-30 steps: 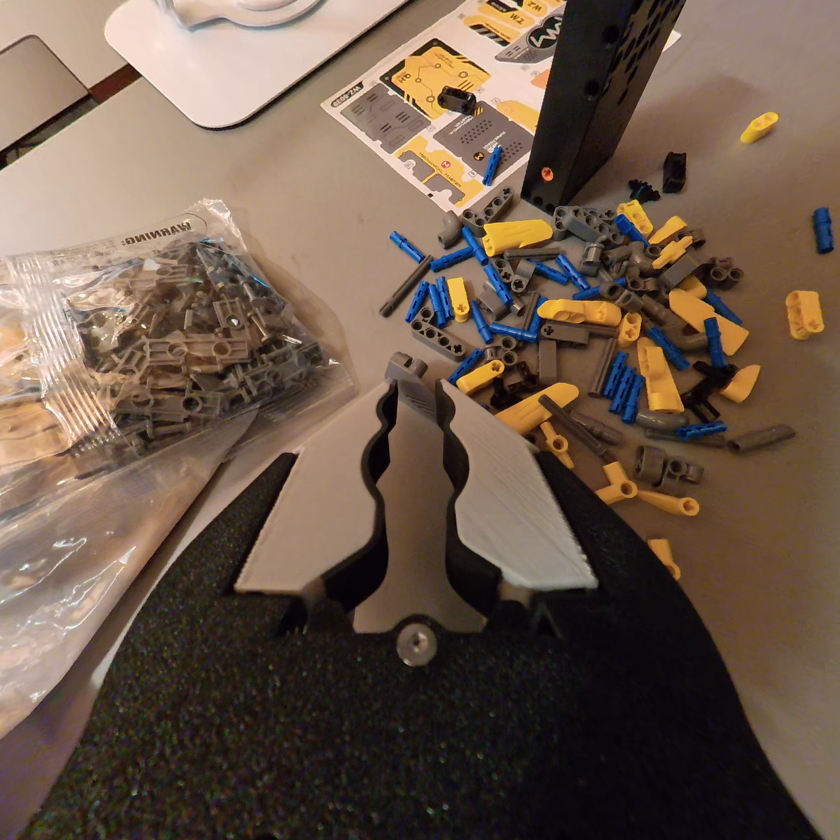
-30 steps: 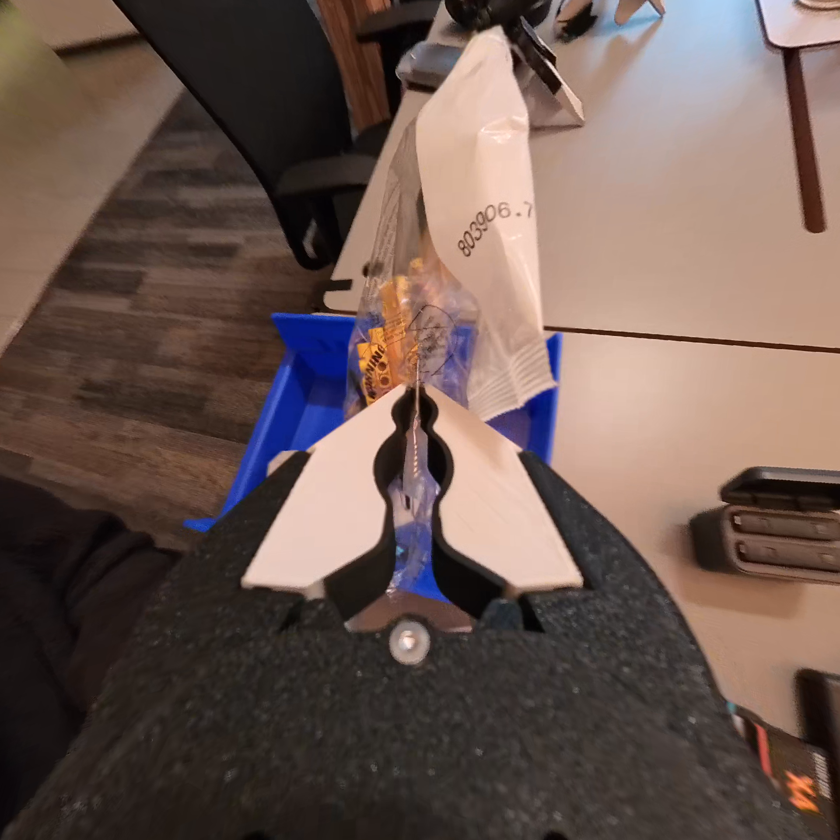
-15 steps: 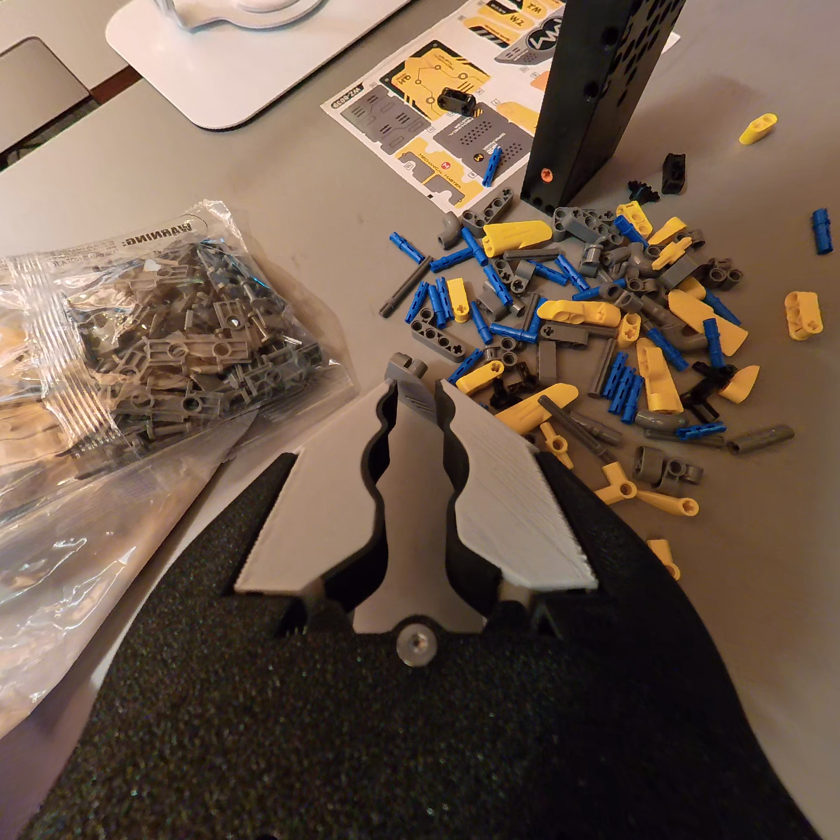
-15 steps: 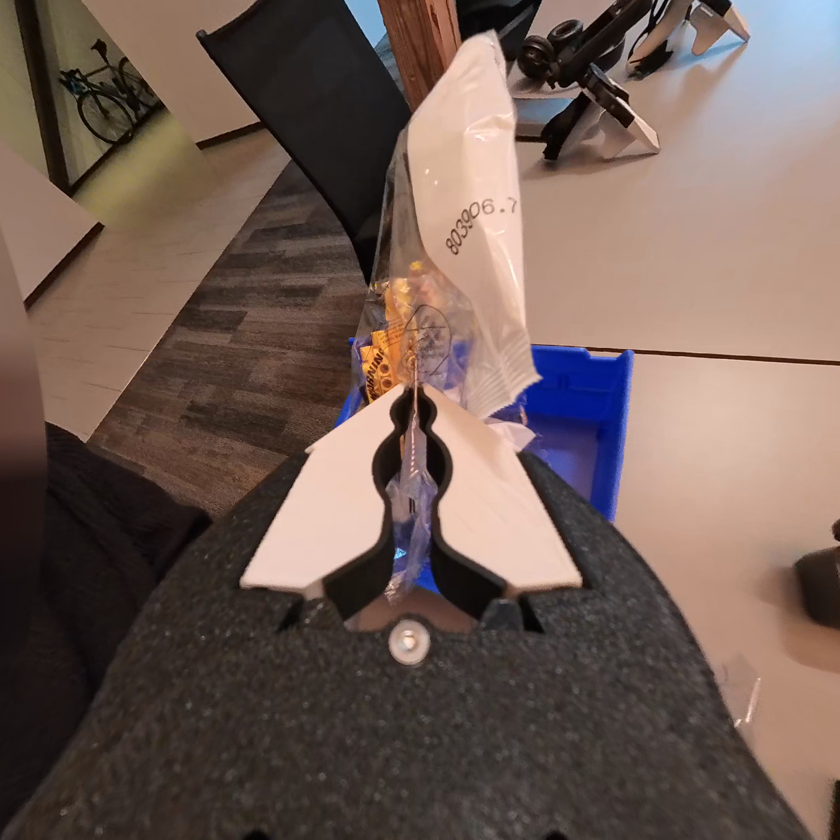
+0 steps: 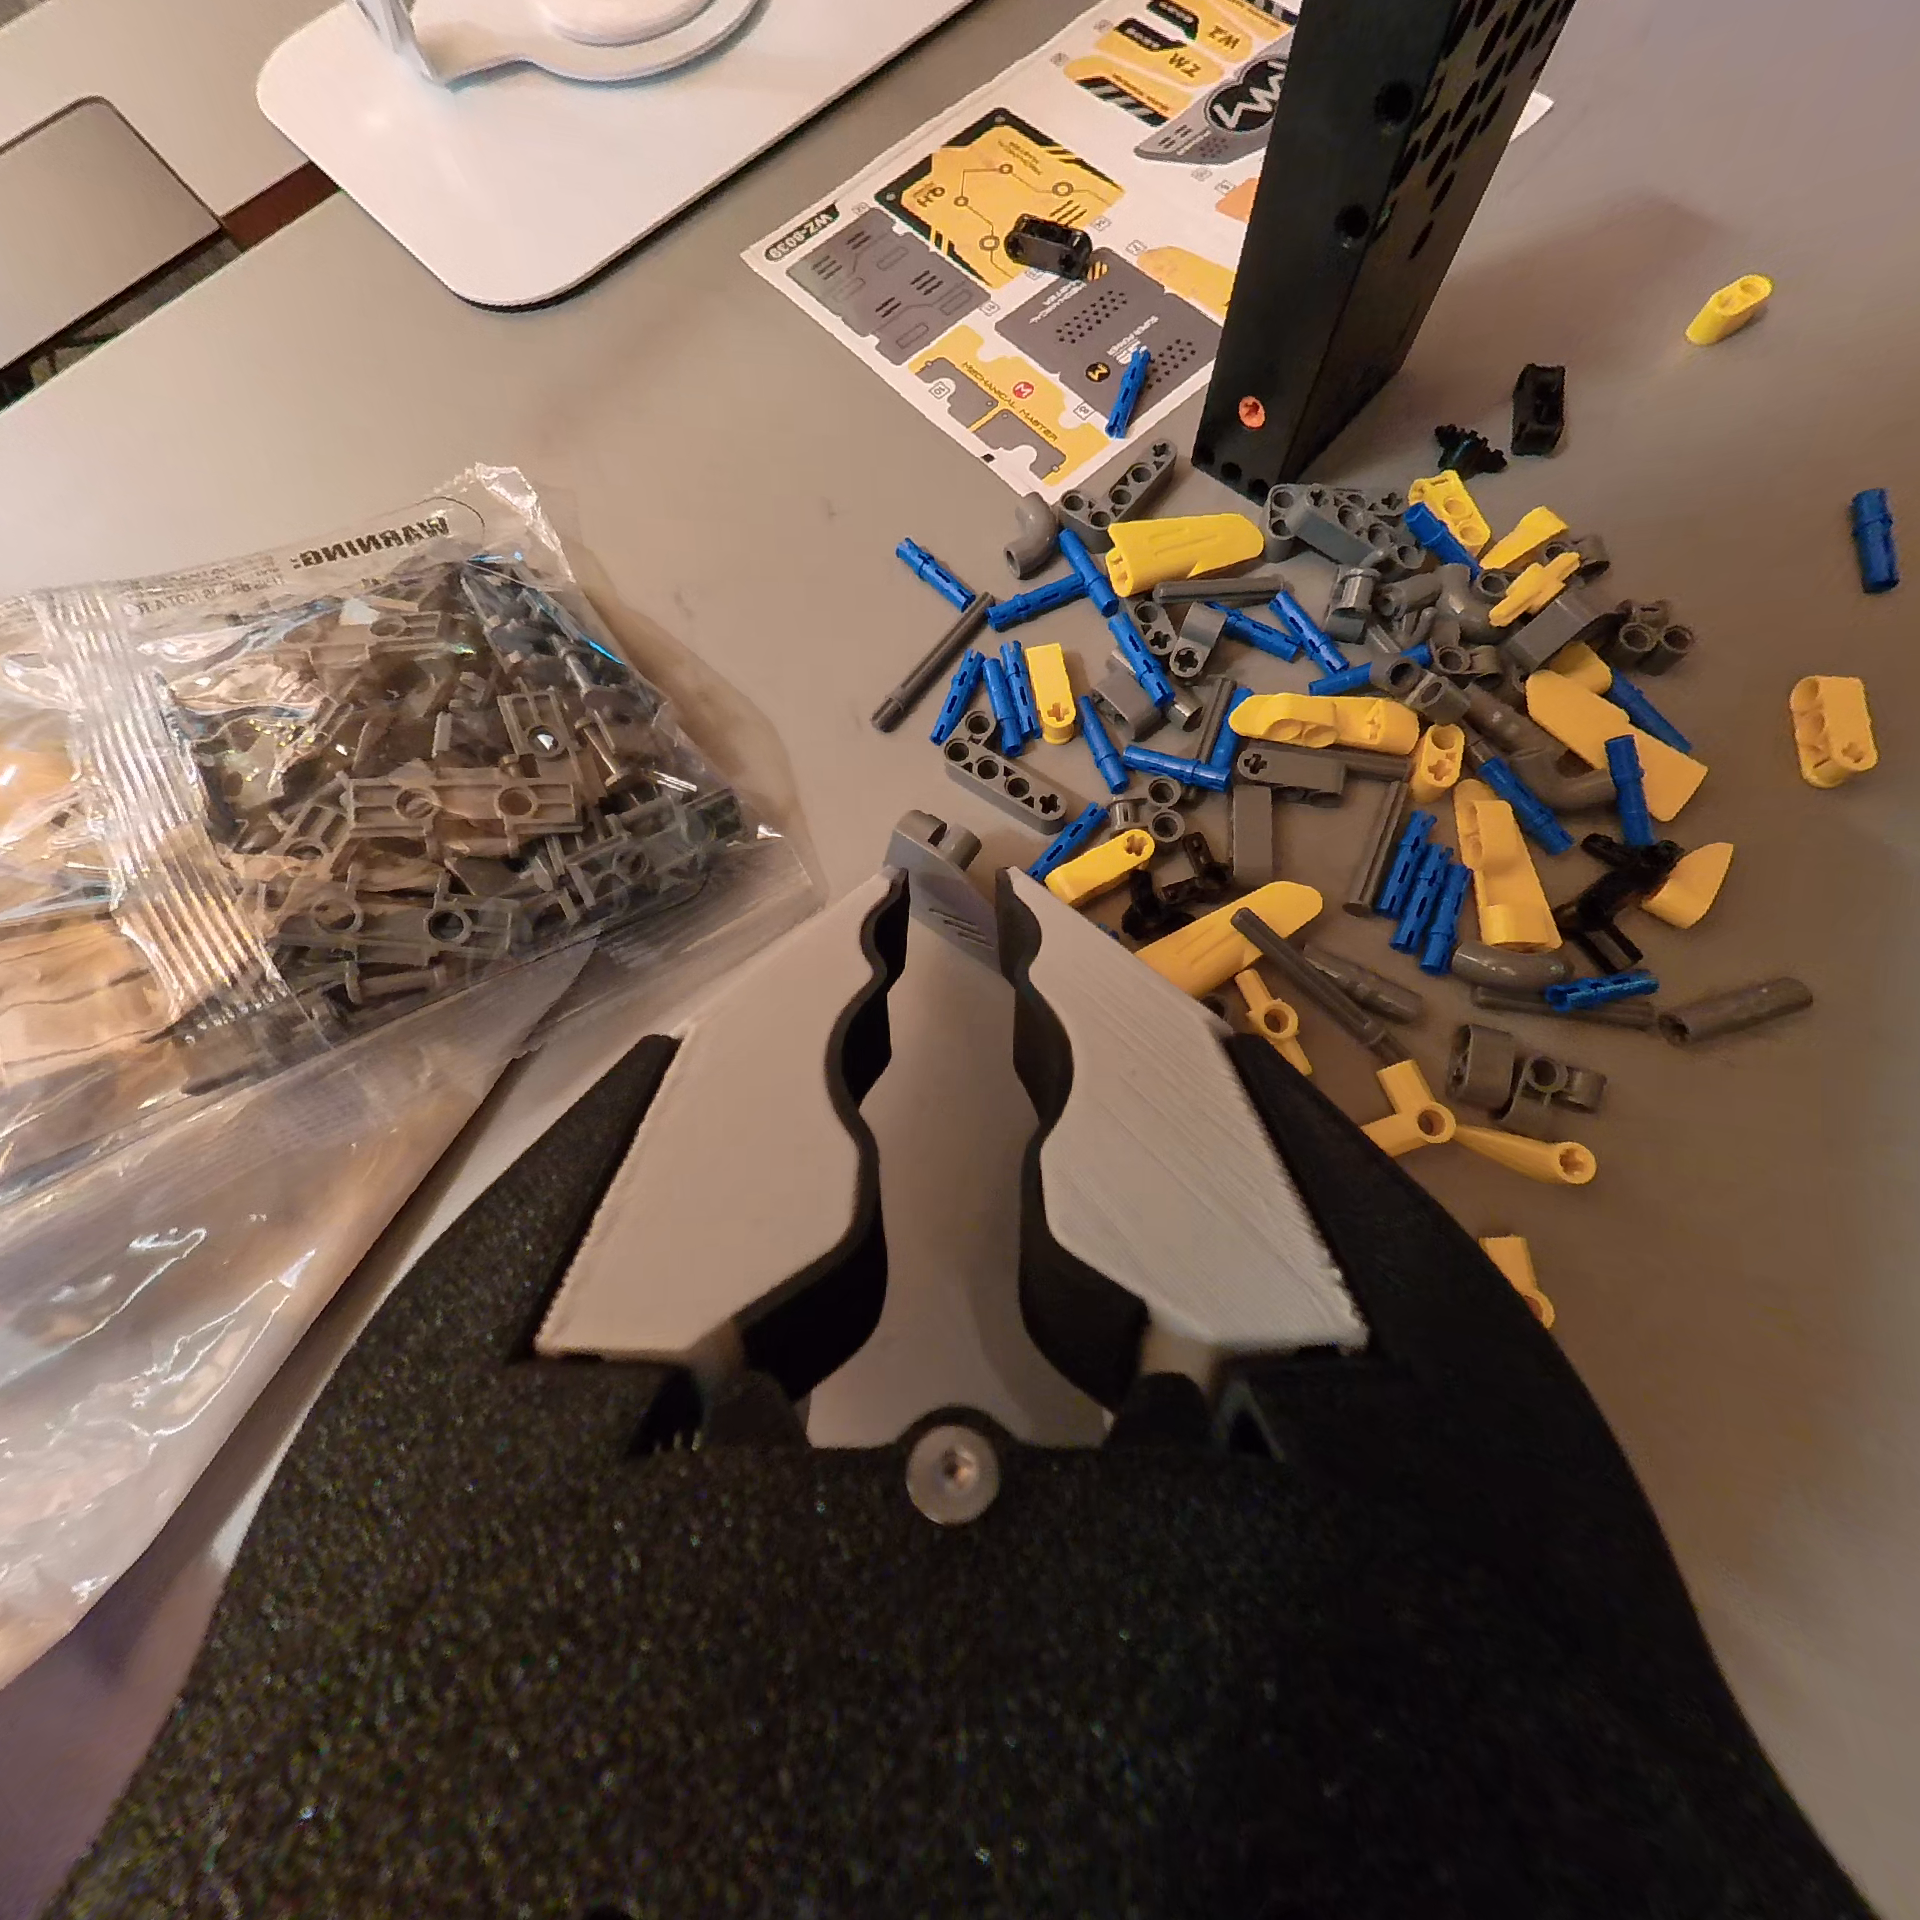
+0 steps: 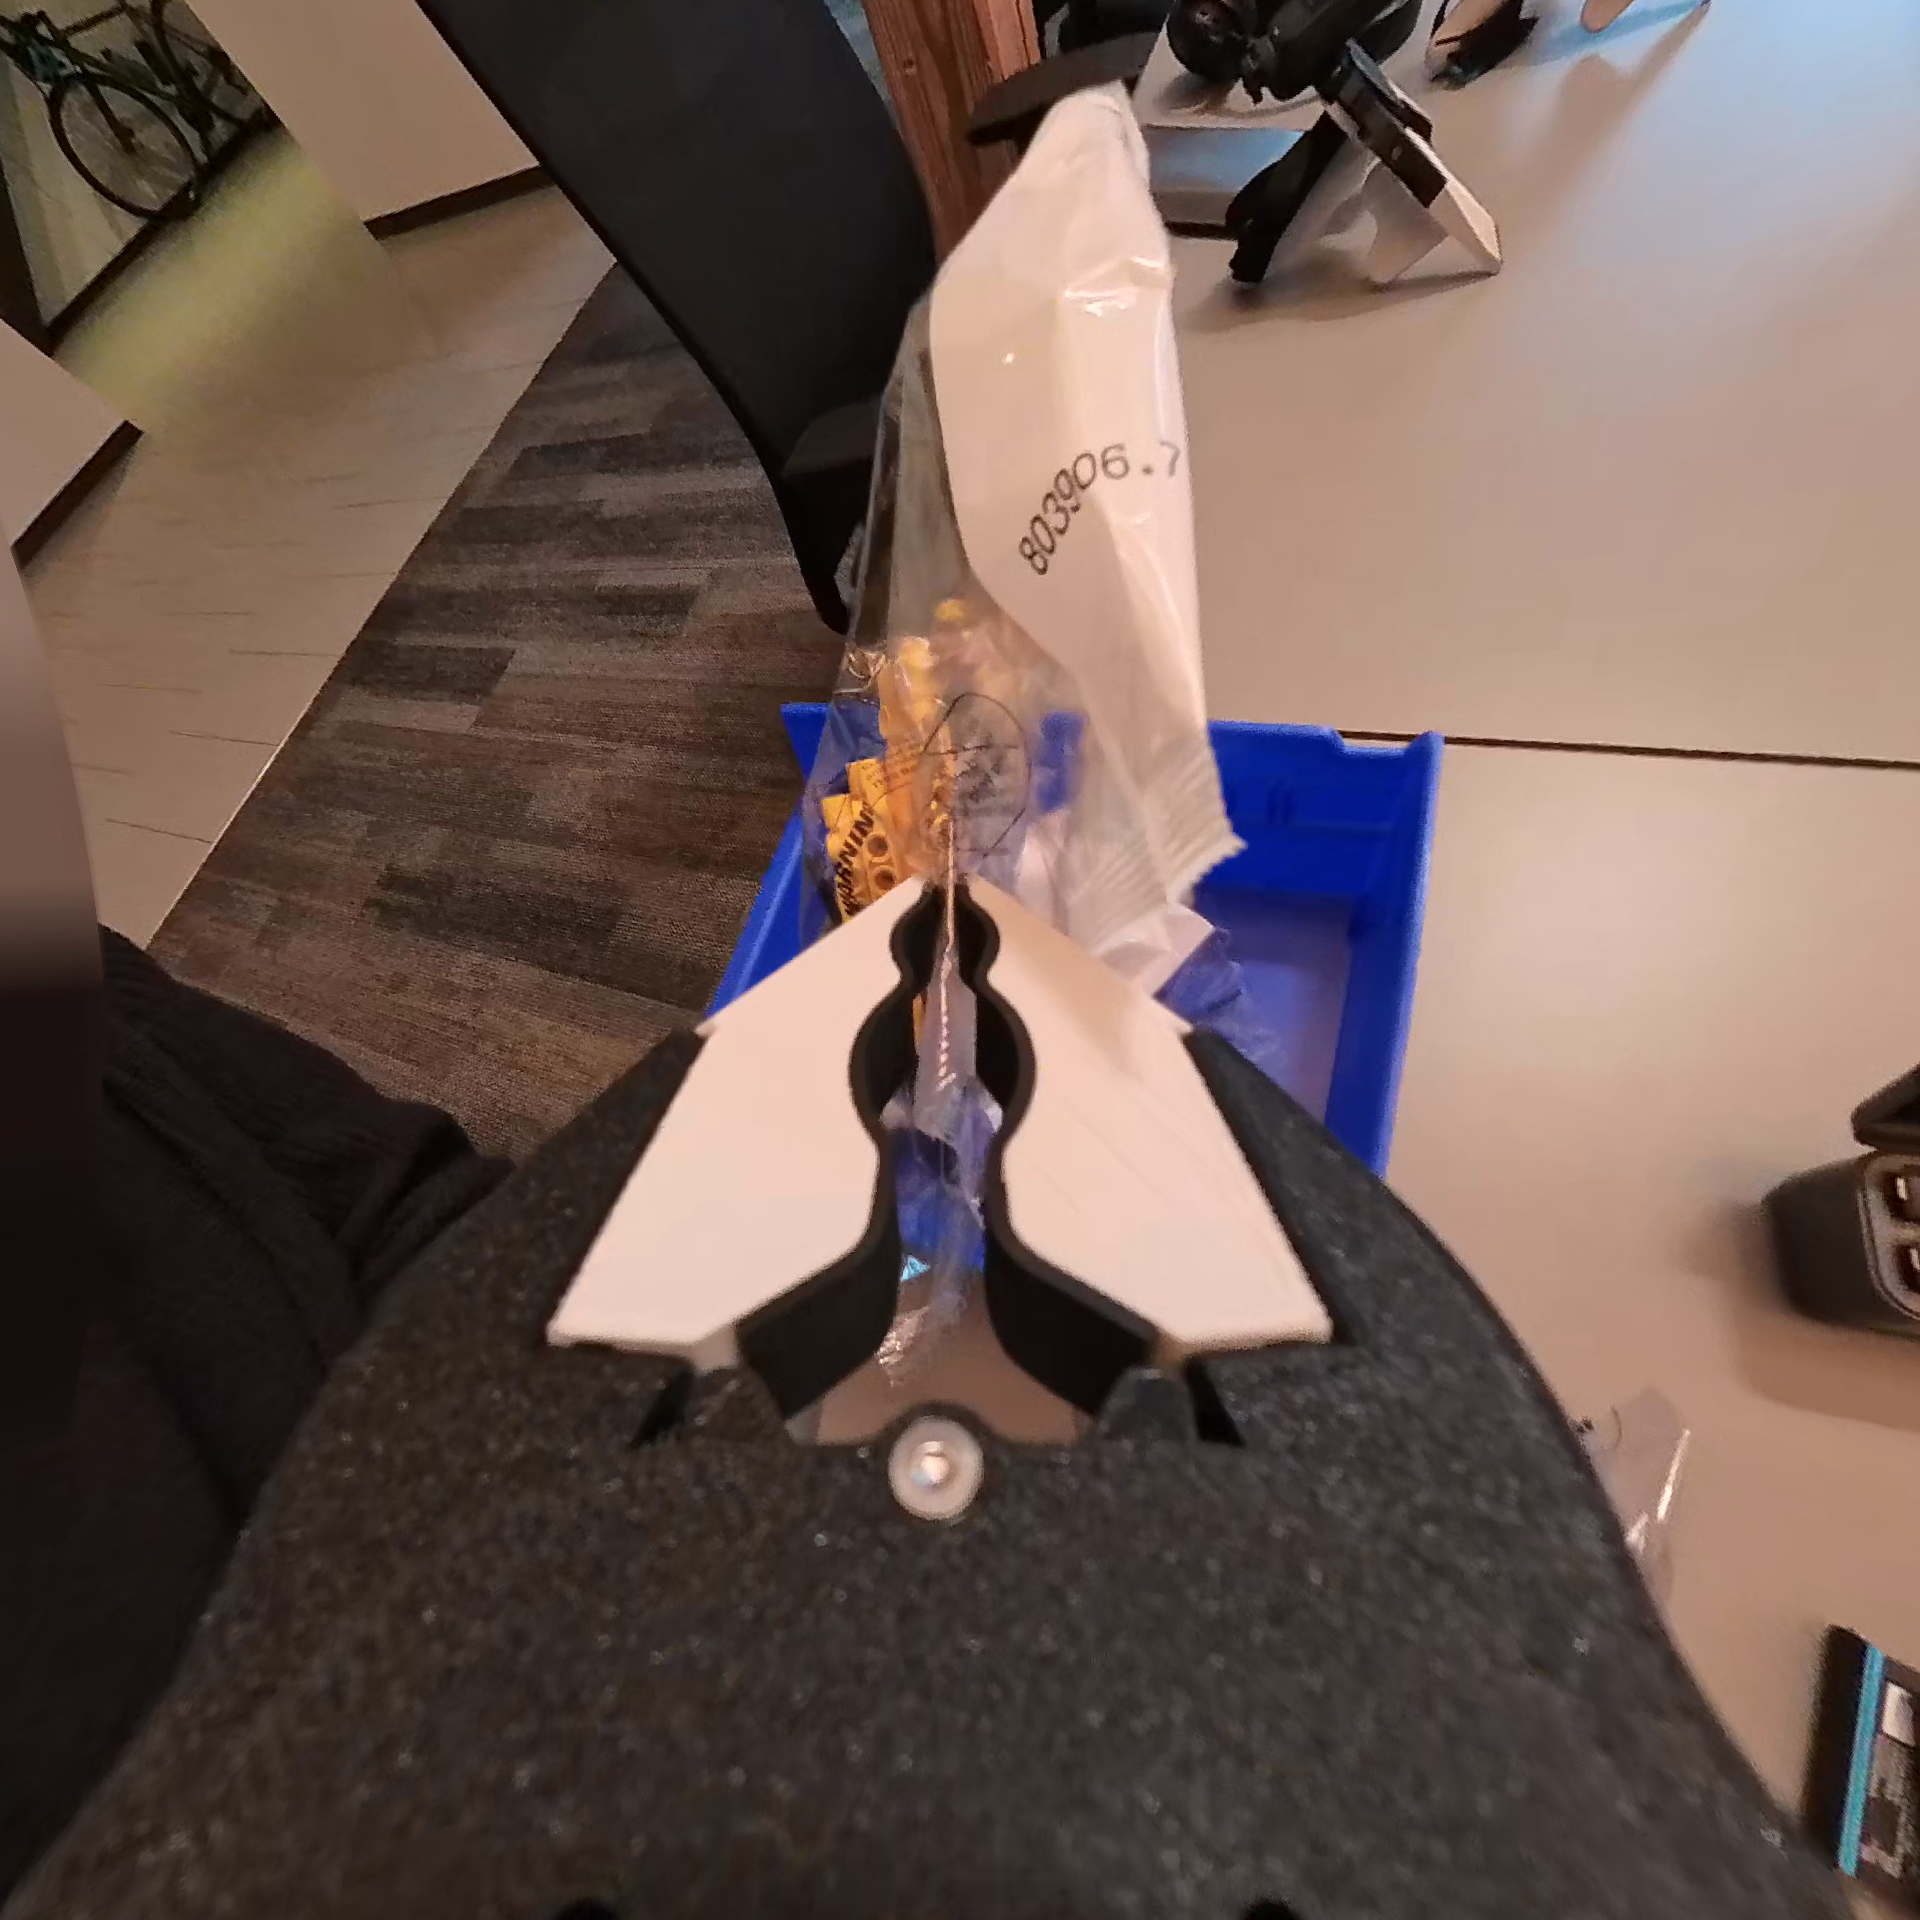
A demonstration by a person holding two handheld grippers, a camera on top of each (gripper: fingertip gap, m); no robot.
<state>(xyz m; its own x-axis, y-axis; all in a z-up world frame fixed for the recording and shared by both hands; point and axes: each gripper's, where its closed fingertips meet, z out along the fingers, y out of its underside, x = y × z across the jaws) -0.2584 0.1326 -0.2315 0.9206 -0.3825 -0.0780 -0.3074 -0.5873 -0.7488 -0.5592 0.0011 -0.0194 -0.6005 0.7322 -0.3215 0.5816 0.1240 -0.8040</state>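
My left gripper (image 5: 948, 878) is low over the grey table, its jaws closed on a small grey building piece (image 5: 933, 844) that sticks out past the tips. A pile of loose blue, yellow, grey and black pieces (image 5: 1351, 748) lies just right of it. My right gripper (image 6: 948, 885) is shut on the edge of a clear plastic bag (image 6: 1081, 416) with a white panel. The bag holds yellow and blue pieces and stands up from the jaws above a blue bin (image 6: 1351, 831) at the table's edge.
A sealed bag of grey parts (image 5: 416, 769) lies left of the left gripper. A sticker sheet (image 5: 987, 281), an upright black perforated block (image 5: 1340, 229) and a white board (image 5: 499, 177) lie beyond. A black chair (image 6: 727, 208) and black device (image 6: 1860, 1216) flank the bin. My left gripper is the nearer one to the upright black perforated block (image 5: 1340, 229): about 12 cm, against 50 cm.
The right gripper has swung with the bag, so the blue bin now sits farther right and more floor shows. The left gripper and its piece have not moved.
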